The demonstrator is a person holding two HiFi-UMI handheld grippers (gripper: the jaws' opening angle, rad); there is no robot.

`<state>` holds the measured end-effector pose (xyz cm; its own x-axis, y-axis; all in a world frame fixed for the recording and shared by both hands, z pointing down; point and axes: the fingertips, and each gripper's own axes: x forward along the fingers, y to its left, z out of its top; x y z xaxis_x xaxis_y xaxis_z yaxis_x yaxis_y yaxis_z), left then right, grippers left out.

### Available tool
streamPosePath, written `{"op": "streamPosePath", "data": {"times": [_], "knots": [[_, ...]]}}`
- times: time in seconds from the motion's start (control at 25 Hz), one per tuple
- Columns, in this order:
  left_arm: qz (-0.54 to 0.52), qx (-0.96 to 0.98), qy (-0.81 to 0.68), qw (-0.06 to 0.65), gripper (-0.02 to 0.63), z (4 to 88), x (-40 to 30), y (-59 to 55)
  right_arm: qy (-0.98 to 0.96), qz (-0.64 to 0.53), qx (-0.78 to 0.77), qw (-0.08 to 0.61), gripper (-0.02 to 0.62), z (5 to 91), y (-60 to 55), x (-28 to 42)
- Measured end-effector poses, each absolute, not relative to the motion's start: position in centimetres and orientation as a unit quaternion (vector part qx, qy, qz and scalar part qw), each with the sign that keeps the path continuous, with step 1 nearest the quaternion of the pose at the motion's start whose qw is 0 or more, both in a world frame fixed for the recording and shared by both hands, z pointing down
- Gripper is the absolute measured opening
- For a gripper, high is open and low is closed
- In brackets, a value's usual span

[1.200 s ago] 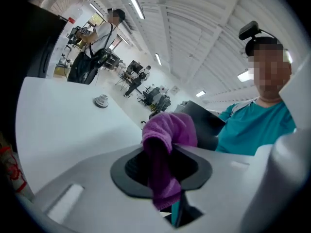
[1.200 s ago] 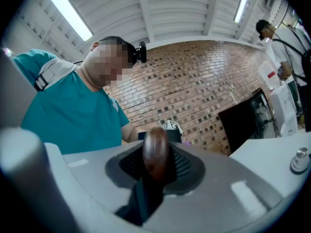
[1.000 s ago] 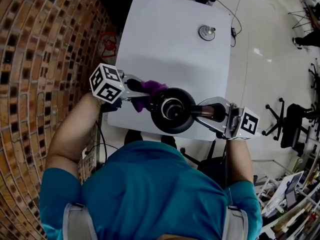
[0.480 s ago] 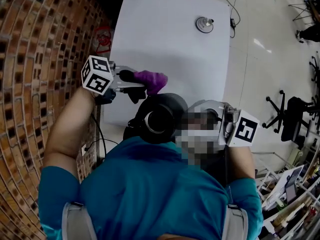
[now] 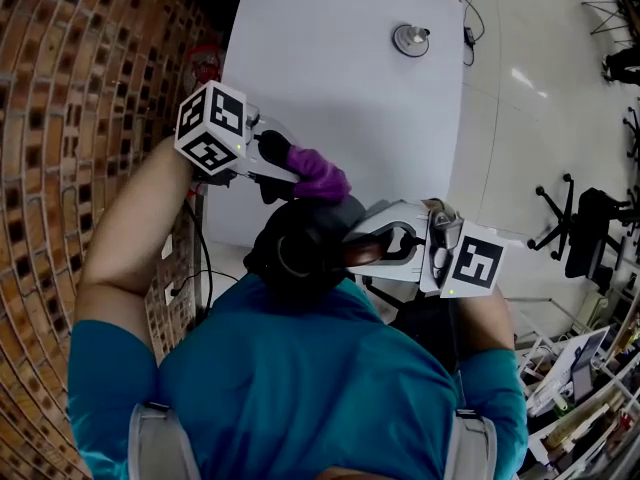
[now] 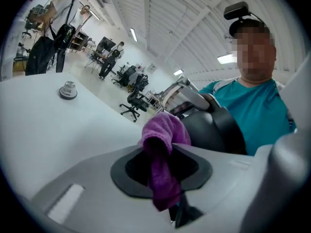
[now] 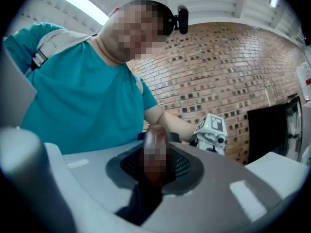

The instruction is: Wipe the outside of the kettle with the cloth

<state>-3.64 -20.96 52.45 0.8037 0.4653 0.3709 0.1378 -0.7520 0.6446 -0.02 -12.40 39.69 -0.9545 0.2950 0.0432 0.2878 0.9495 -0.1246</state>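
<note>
Nearest your chest, low centre of the head view: you are holding the black rounded kettle point(image 5: 298, 256) up past the table's near edge. Your right gripper point(image 5: 372, 248) is clamping its jaws, narrowly parted, on the brown handle point(image 7: 155, 152). Just beyond, up-frame, your left gripper point(image 5: 292, 168) is pinching the purple terry cloth point(image 5: 325, 180) tight, its wad touching the kettle's far upper wall. The kettle is lying down-frame of the cloth, so the left hand is the wiping one. Farthest off, the white table point(image 5: 330, 78) is filling the top of the frame.
</note>
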Motion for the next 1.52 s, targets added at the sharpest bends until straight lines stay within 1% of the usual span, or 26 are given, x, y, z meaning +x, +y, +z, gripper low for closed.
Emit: {"op": "streamPosePath", "data": {"times": [0.2,0.28,0.4,0.56,0.64,0.72,0.8,0.88,1.08,1.24,1.32,1.4,1.52], "knots": [[0.298,0.880,0.159,0.334,0.098,56.6,-3.3,-19.6,-0.987,0.052,-0.152,0.002,0.074,37.8,-12.3,0.2],[0.322,0.872,0.164,0.328,0.098,58.1,-3.3,-18.9,-0.986,0.042,-0.161,0.003,0.074,37.3,-12.0,0.2],[0.324,0.882,0.163,0.300,0.098,57.4,-3.7,-20.2,-0.984,0.023,-0.171,0.033,0.074,38.2,-11.4,-0.3],[0.296,0.907,0.183,0.237,0.098,51.2,-3.7,-23.3,-0.979,-0.028,-0.176,0.102,0.074,40.8,-11.7,-0.6],[0.315,0.903,0.217,0.194,0.098,49.0,-3.0,-23.0,-0.976,-0.038,-0.178,0.120,0.074,41.7,-11.8,-0.9],[0.355,0.886,0.253,0.159,0.098,48.7,-2.4,-22.0,-0.973,-0.042,-0.183,0.131,0.074,42.4,-11.6,-1.3],[0.392,0.863,0.286,0.137,0.098,49.6,-1.7,-20.9,-0.970,-0.046,-0.193,0.139,0.074,42.8,-11.2,-1.9],[0.413,0.845,0.313,0.131,0.098,50.7,-1.0,-20.0,-0.968,-0.044,-0.204,0.139,0.074,43.0,-10.7,-2.5],[0.413,0.834,0.324,0.170,0.097,53.4,0.1,-18.9,-0.974,-0.002,-0.201,0.099,0.074,42.0,-10.7,-2.5],[0.376,0.861,0.267,0.216,0.097,55.5,0.1,-19.6,-0.985,0.080,-0.149,0.027,0.074,40.5,-12.6,-1.5],[0.339,0.887,0.197,0.244,0.097,56.8,-0.5,-21.6,-0.989,0.107,-0.097,-0.020,0.074,39.3,-15.0,-0.8],[0.289,0.911,0.093,0.279,0.097,57.4,-2.1,-25.0,-0.992,0.113,-0.033,-0.048,0.074,38.5,-17.9,0.3],[0.196,0.927,-0.060,0.315,0.097,56.0,-6.0,-29.8,-0.991,0.103,0.068,-0.048,0.075,38.5,-22.1,2.5]]}}
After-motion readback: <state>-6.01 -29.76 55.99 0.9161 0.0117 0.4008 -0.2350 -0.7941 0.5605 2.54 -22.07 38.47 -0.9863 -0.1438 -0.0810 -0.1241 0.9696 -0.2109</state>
